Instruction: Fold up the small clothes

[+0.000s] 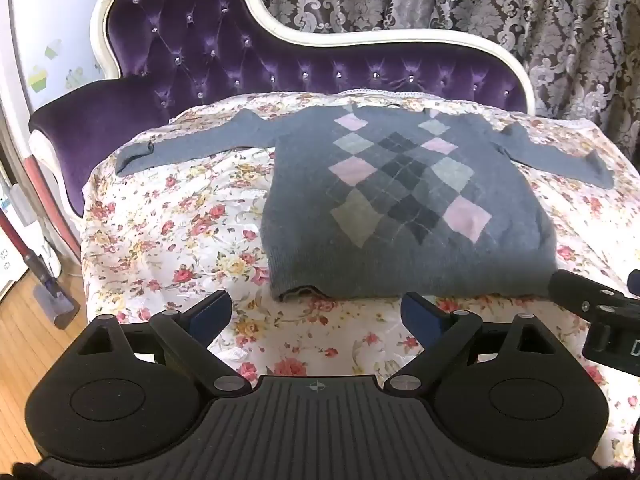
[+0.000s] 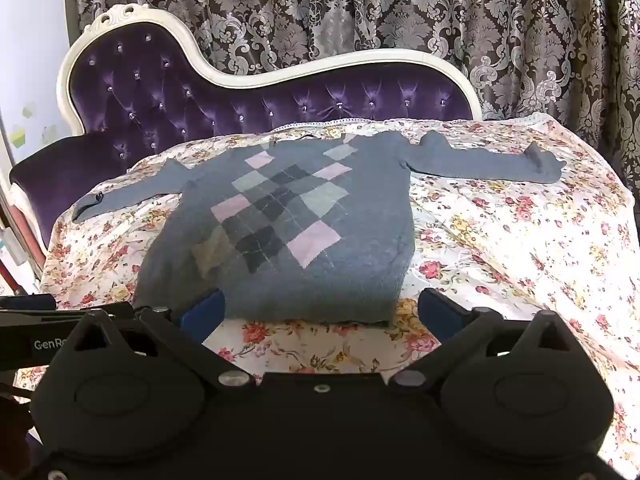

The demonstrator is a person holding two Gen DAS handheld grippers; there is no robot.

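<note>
Sofa (image 1: pixel 192 52): purple, tufted, behind the work surface, at far left.

Cover (image 1: pixel 168 232): floral cloth spread over the seat; it bears the garment.

Sweater (image 1: pixel 400 208): grey argyle, lying flat and face up on the cover, both sleeves out to the sides, hem toward the grippers. No fold shows yet.

Left gripper (image 1: pixel 316 314): jaws wide apart, nothing between them; hangs just short of the hem, toward its left corner.

Right gripper (image 2: pixel 320 312): jaws wide apart; the hem's right part lies between the fingers in its view, but the pads do not press it.

Step, as judged: the opening one, with the garment laid out and the first grasp not yet made.

Next move calls for: each gripper to close on cloth at a hem corner or a sleeve, taking both layers, then carry it across evenly so the knit does not bunch.
</note>
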